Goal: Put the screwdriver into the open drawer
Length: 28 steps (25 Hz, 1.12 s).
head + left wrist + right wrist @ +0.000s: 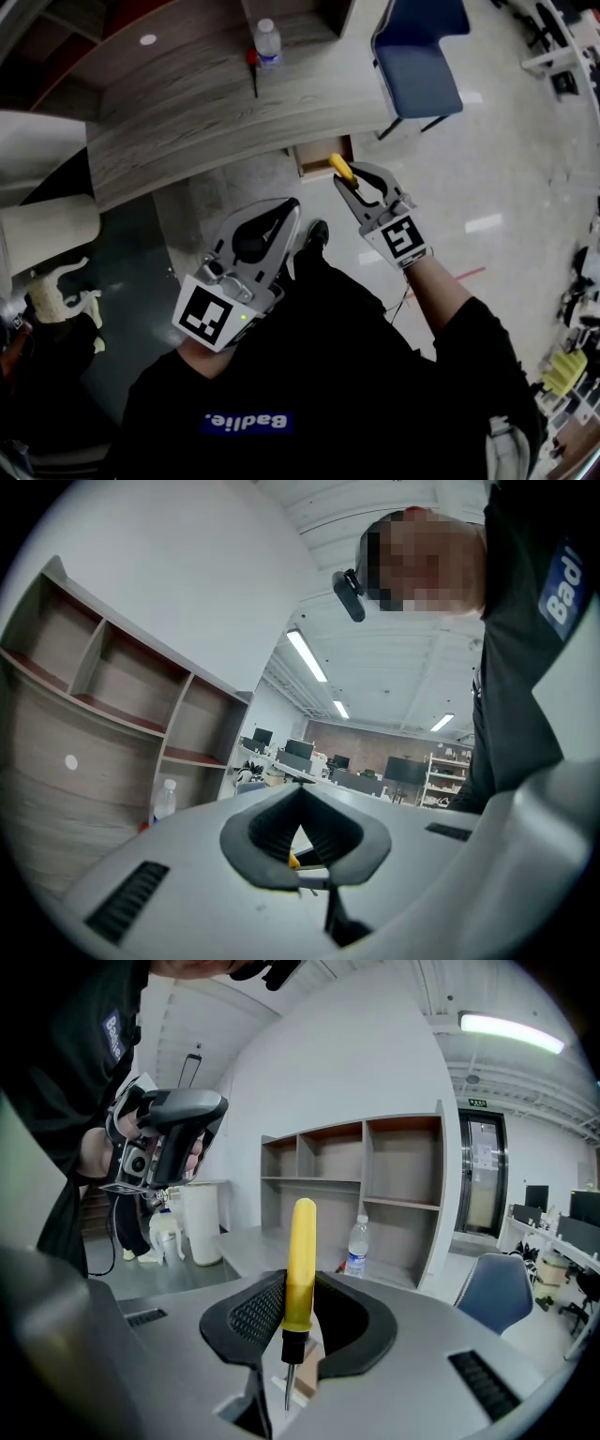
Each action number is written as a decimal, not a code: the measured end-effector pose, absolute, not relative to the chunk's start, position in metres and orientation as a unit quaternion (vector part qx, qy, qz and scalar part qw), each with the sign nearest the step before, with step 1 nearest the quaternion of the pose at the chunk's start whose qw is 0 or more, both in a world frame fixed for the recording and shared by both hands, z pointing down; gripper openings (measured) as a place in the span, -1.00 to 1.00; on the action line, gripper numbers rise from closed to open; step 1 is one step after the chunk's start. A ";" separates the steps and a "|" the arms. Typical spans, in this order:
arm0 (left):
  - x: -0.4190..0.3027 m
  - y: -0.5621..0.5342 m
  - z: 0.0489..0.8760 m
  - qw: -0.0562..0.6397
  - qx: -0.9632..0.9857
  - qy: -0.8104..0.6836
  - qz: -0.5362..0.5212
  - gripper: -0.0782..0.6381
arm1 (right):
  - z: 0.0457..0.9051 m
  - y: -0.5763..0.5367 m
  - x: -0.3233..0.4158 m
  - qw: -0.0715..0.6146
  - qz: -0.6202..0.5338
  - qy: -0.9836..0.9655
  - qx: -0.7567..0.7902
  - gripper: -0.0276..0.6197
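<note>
Right gripper (349,183) is clamped on the screwdriver (301,1265) at the lower end of its yellow handle. The blade points down, probably so the tip leads into the open drawer (320,156) just beyond it under the desk. Left gripper (287,214) is pinched closed, empty and off to the side, not needed.

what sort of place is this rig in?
Looks like an open-plan office: rows of monitors at the back, a curved wooden counter with open shelves, and a blue chair.

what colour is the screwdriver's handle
The screwdriver handle is yellow, with a black collar; best in the right gripper view.
</note>
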<state>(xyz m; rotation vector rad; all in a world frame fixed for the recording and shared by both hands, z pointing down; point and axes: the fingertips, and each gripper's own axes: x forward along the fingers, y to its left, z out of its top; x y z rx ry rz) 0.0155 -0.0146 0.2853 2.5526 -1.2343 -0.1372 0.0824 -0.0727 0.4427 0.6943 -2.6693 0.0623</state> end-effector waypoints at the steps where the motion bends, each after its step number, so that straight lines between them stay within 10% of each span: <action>1: 0.015 -0.014 0.285 0.151 0.889 -0.431 -0.048 -0.79 | 0.444 -0.072 0.081 0.191 0.023 -0.950 0.246 -0.59; 28: 0.002 -0.034 0.316 0.155 0.888 -0.430 -0.043 -0.79 | 0.526 -0.099 0.064 0.224 0.044 -0.936 0.267 -0.59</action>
